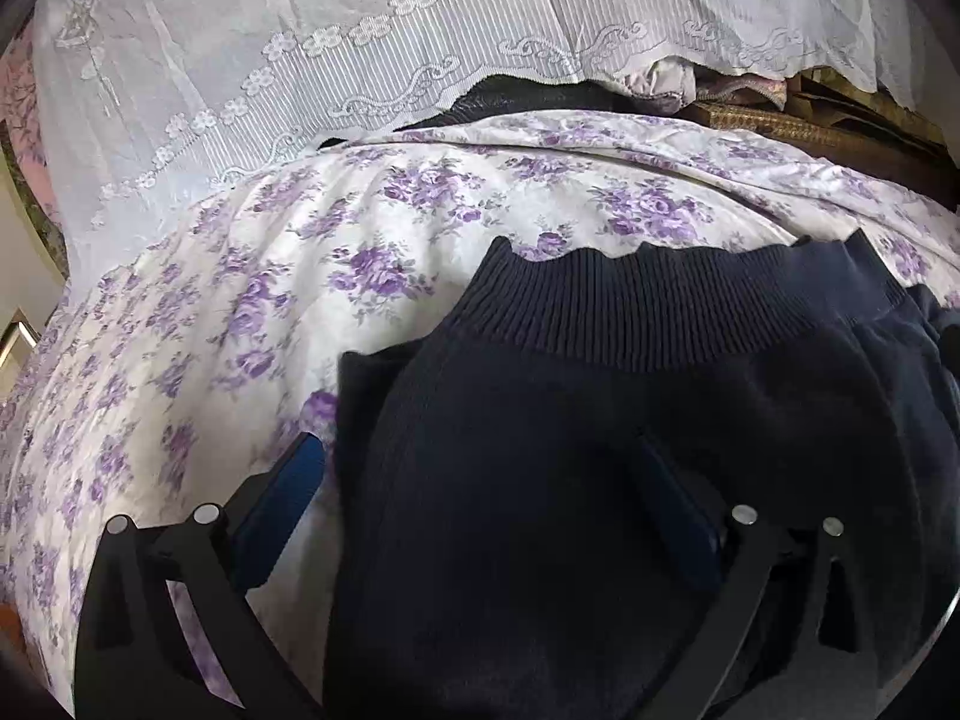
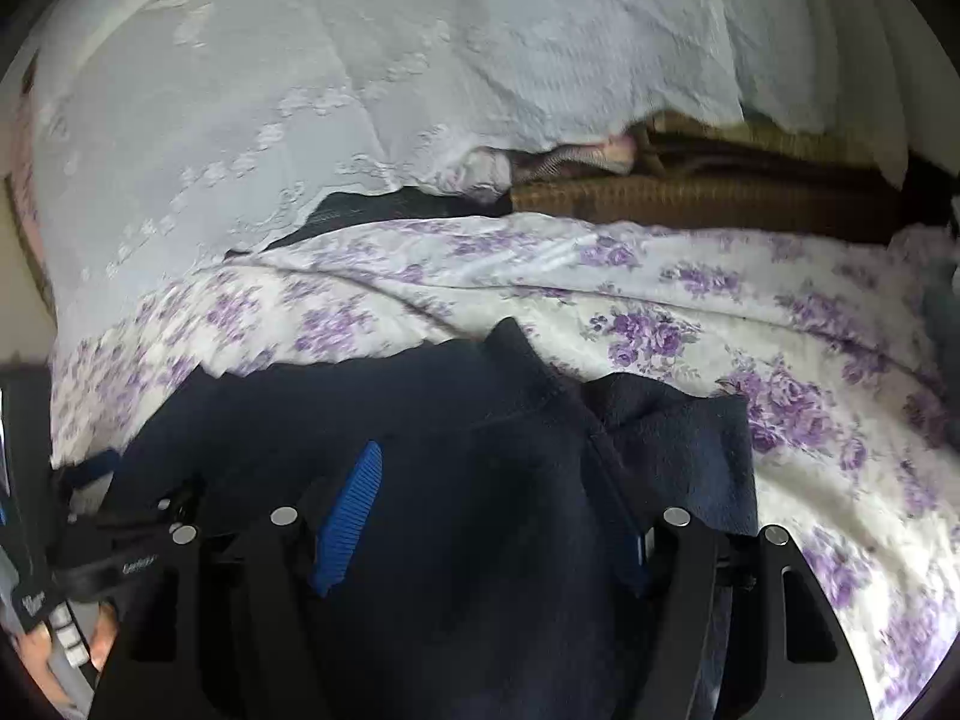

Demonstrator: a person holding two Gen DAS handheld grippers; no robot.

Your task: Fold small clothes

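A dark navy garment (image 1: 600,420) lies on a white sheet printed with purple roses (image 1: 270,276), filling the lower centre and lower right of the left wrist view. It is soft, slightly fuzzy cloth with a wide ribbed band (image 1: 672,306) along its top edge; the band runs from left to right across the frame, wavy at its rim, and faces the upper part of the picture, so the garment's long axis seems to run from the band down toward the camera, though its lower end is hidden and I cannot be sure. A narrower ribbed strip folds down its left side. In the right wrist view the same cloth fills the lower centre, rumpled, with a raised fold peaking just above the middle and a flat flap lying out to the right on the sheet. The left gripper (image 1: 480,474) stands with its blue-padded fingers spread wide, the left one over the sheet, the right one over the cloth, pinching nothing. The right gripper (image 2: 498,498) also has its jaws apart, the cloth beneath and between them, not pinched. A white lace cover (image 1: 360,60) hangs across the top of both views.
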